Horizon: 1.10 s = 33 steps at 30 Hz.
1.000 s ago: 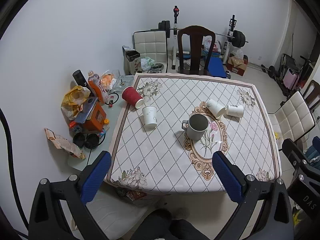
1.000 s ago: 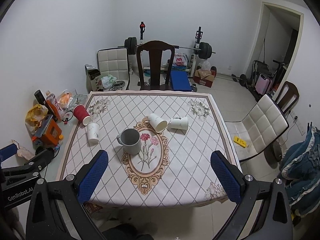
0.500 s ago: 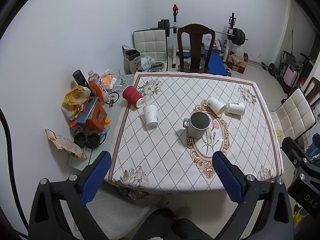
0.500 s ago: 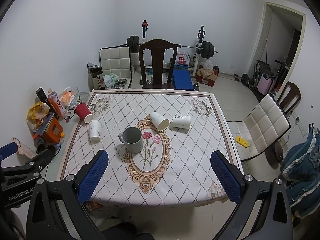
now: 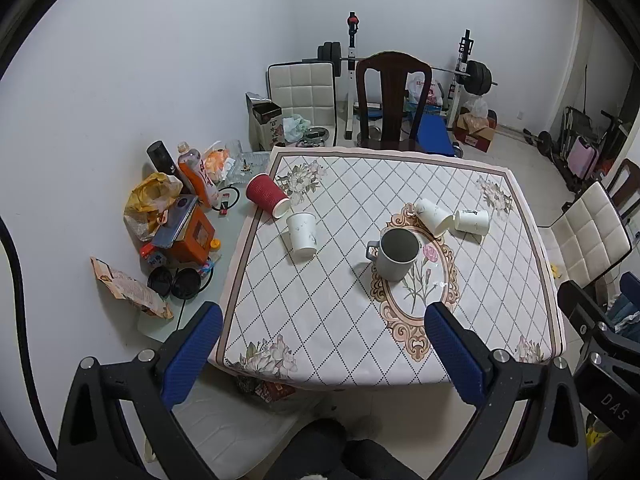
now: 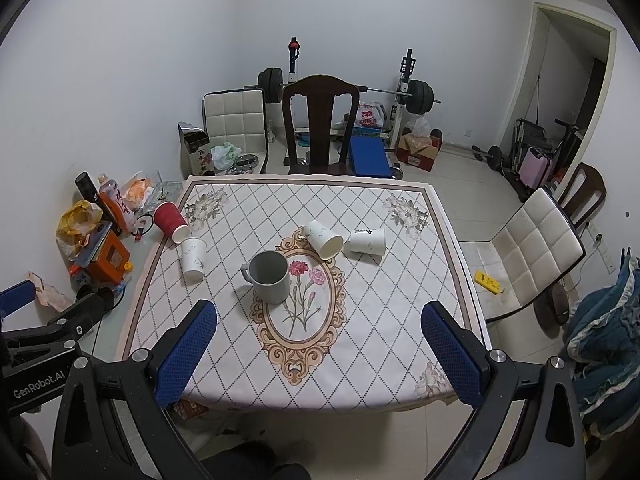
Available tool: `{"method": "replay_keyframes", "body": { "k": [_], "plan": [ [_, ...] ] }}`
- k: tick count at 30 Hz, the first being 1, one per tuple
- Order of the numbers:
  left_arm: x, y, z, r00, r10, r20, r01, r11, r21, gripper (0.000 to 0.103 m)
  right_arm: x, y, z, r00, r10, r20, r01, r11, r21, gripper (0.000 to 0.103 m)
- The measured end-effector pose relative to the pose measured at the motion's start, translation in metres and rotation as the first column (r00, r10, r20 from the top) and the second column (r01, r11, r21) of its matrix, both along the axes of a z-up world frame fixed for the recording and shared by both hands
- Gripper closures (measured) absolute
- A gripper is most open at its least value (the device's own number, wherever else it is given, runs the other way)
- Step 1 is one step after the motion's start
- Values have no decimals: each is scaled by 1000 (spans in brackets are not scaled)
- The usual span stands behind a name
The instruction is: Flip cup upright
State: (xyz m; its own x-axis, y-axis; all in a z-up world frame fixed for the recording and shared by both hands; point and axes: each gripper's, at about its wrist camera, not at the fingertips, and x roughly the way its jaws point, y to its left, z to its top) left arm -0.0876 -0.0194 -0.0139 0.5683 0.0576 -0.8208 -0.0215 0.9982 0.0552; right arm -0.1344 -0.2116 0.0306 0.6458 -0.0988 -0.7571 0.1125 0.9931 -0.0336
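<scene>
Left tongs point(image 5: 320, 354) and right tongs point(image 6: 320, 354) both stand released, empty, held short of the table's point(image 6: 384, 320) near edge. Ahead between the right tongs' fingers, a grey mug point(image 6: 270, 277) stands upright; beyond it two white cups point(image 6: 325, 239) point(image 6: 366, 241) lie on their sides. Further left lie another white cup point(image 6: 193, 258) and a red cup point(image 6: 171, 221), tipped over.

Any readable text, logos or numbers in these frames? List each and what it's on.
"GenRobot.AI": on the left gripper body, seen from the right wrist.
"DAS": on the right gripper's body, cut off at the frame edge.
Unreadable: print on the white paper cups, orange bottle label, cardboard box characters, bag lettering.
</scene>
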Motion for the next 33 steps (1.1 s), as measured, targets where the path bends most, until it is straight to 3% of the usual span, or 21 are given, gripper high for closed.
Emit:
{"method": "replay_keyframes", "body": {
  "k": [33],
  "plan": [
    [-1, 1, 4, 1000, 9, 14, -9, 1000, -3, 0, 0, 5, -2, 1000, 6, -5, -6, 1000, 5, 0]
  ]
}}
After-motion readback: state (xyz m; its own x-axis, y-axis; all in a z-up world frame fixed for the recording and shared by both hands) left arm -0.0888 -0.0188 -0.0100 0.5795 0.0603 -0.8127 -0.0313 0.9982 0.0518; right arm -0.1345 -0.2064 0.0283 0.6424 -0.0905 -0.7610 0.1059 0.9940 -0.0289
